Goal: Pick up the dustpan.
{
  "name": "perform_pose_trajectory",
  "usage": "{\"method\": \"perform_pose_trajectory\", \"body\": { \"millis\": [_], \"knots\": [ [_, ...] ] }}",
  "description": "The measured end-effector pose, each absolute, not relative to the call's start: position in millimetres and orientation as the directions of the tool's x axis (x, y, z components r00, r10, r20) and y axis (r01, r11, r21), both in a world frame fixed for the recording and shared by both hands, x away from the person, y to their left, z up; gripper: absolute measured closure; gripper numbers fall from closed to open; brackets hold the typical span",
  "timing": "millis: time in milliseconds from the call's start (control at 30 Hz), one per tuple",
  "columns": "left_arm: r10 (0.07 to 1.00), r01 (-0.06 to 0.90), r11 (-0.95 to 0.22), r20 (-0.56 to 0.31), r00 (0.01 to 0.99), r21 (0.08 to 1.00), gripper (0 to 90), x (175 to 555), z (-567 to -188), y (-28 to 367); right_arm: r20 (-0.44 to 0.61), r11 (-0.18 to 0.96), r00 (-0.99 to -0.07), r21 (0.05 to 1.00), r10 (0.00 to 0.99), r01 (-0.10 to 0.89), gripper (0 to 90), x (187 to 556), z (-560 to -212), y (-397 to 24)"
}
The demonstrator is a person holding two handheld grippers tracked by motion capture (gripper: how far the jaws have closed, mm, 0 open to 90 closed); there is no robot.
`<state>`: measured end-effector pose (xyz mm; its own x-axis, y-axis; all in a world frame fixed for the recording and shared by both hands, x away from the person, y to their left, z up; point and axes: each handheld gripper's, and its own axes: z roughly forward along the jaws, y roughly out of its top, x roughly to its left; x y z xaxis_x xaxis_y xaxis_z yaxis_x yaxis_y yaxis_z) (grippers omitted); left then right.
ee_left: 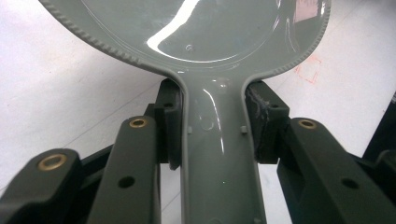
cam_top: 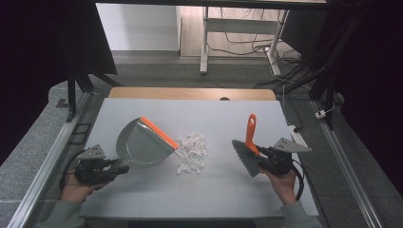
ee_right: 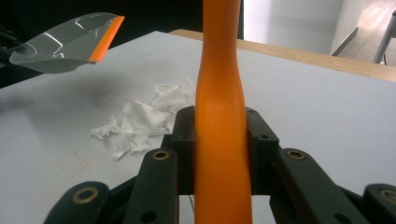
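Scene: white tabletop (cam_top: 142, 199), person w/ a gripper in each hand, sweep-up job in hand.
Left gripper (cam_top: 119, 168): jaws pinching the grey dustpan's (cam_top: 142, 145) handle right where it widens into the pan (pads flat on both edges in the left gripper view (ee_left: 219, 126)).
Dustpan: sits left of centre, orange lip (cam_top: 159, 131) turned toward the scraps, looks raised at a tilt – can't tell if the lip touches the table.
Right gripper (cam_top: 259, 159): jaws clamped on the orange brush handle (ee_right: 219, 140), bristles (cam_top: 246, 157) toward the pile.
Tissue scraps (cam_top: 192, 152): loose white heap mid-table, between pan and hand brush (cam_top: 249, 142), just beside the lip.
Handling, scraps: v. light, soft, crumpled – likely to scatter or cling to bristles, so short gentle strokes.
Handling, pan: stiff glossy plastic, light but slippery; narrow neck is the best grip pt.
Handling, brush: rigid smooth handle, hold mid-shaft as now.
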<state>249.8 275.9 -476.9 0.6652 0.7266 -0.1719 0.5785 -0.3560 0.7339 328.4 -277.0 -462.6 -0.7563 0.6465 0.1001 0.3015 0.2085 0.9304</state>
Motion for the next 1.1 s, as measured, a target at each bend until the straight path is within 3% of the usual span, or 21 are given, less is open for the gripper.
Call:
{"method": "perform_pose_trajectory", "body": {
  "millis": [500, 1100],
  "knots": [
    [0.643, 0.553, -0.508, -0.137, 0.754, 0.661, 61.4, 239, -477, 267, 0.099, 0.211, -0.758, 0.93, 0.645, 0.3, 70.1, 329, -463, -276],
    [0.576, 0.53, -0.597, -0.138, 0.806, 0.602, 61.4, 237, -486, 251, 0.099, 0.21, -0.753, 0.929, 0.65, 0.304, 70.1, 330, -463, -277]
  ]
}}
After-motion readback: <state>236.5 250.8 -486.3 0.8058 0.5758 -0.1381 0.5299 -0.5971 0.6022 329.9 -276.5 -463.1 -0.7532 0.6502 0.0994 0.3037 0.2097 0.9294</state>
